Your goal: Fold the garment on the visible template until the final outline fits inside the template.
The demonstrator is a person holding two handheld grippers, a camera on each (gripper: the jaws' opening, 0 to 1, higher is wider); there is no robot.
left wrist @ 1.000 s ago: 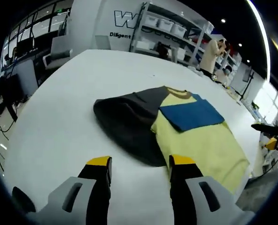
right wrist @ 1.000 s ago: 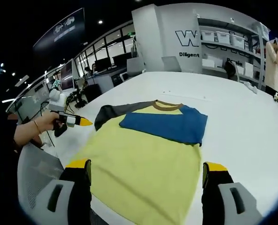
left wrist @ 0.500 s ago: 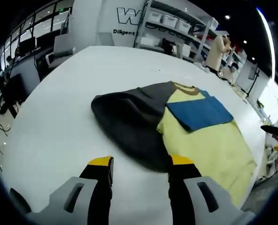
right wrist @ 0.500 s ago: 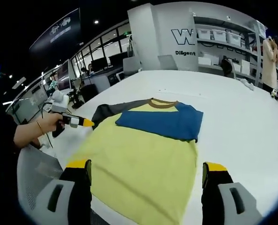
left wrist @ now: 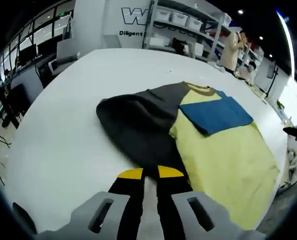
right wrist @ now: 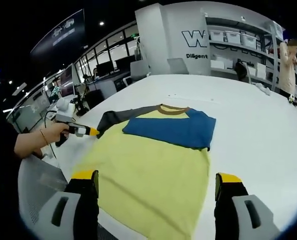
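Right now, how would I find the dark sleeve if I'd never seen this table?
Look at the big white table and the yellow T-shirt lying flat on it. The blue sleeve is folded across its chest; the dark grey sleeve is spread out sideways onto the bare table, at the left gripper.

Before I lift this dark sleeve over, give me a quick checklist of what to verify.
1. Left hand-held gripper closed at the edge of the dark sleeve: ok; whether cloth is pinched, cannot tell.
2. Right hand-held gripper open, over the hem of the yellow shirt: ok.
3. Blue sleeve already folded across the chest: ok.
4. Dark sleeve folded in: not ok, it lies spread on the white table.
5. Template outline under the shirt: cannot tell.
6. Whole shirt in view: ok.
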